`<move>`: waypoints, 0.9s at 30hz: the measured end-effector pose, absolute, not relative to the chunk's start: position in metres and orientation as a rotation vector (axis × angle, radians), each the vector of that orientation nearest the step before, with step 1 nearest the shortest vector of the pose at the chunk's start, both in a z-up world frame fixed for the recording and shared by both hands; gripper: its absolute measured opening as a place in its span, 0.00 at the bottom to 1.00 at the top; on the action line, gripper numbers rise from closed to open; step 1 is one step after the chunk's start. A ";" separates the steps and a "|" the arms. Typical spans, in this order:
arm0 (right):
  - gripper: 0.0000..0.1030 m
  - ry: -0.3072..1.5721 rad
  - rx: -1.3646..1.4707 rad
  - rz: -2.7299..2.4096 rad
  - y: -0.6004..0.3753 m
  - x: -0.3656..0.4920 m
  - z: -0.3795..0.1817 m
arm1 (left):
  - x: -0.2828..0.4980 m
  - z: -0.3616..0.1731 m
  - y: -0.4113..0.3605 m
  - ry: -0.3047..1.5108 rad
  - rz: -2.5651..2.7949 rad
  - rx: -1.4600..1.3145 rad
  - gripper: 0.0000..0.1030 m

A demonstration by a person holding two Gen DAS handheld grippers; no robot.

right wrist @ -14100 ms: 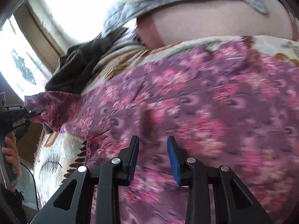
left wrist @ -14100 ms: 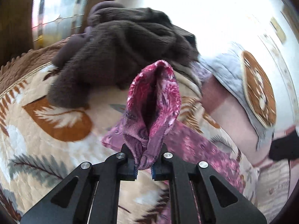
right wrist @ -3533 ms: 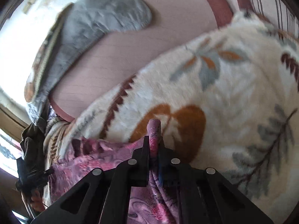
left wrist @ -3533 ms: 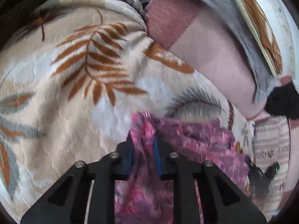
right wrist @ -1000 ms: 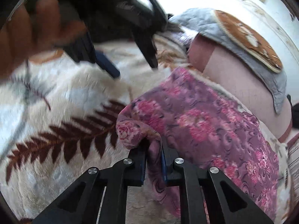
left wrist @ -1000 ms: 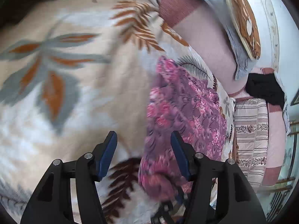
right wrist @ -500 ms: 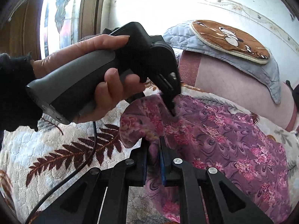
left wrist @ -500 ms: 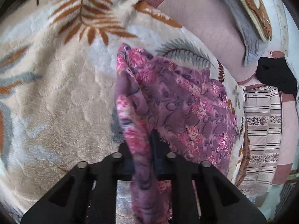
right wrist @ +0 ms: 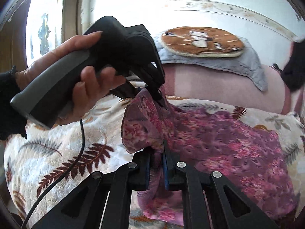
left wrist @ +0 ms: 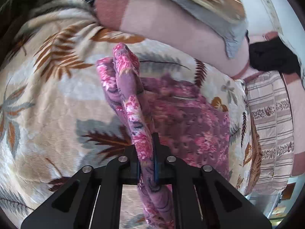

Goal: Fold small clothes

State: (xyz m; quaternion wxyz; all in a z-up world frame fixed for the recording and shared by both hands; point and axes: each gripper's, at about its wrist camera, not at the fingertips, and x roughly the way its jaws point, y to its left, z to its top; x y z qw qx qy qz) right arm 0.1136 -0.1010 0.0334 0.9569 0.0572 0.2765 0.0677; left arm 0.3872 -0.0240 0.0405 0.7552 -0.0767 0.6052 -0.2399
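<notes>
We see both tools clamped on the purple floral garment (left wrist: 186, 118), which lies on a cream leaf-print blanket (left wrist: 53, 99) on the bed. The left tool (left wrist: 146, 164) has its jaws pinched tight on a bunched edge of the cloth, and that edge rises in a ridge ahead of the jaws. In the right wrist view, the right tool (right wrist: 156, 167) grips another gathered fold at the garment's near left corner, jaws closed on the fabric. Same view shows the person's left hand (right wrist: 83, 80) around the left tool's grey handle, its tip on the cloth just above ours, with a black cable (right wrist: 72, 152) trailing down. The rest of the garment spreads flat to the right. Behind it sits a pink pillow (right wrist: 219, 87) with a grey quilted cover (right wrist: 238, 64).
</notes>
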 end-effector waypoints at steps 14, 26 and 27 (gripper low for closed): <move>0.08 0.509 0.415 0.010 -0.228 0.078 0.024 | 0.347 0.067 -0.151 1.261 -0.550 -0.008 0.06; 0.08 0.493 0.949 -0.082 -0.330 0.043 -0.012 | 0.318 0.048 -0.265 1.290 -0.601 0.136 0.06; 0.08 0.492 0.993 -0.094 -0.337 0.039 -0.017 | 0.315 0.045 -0.274 1.294 -0.607 0.151 0.06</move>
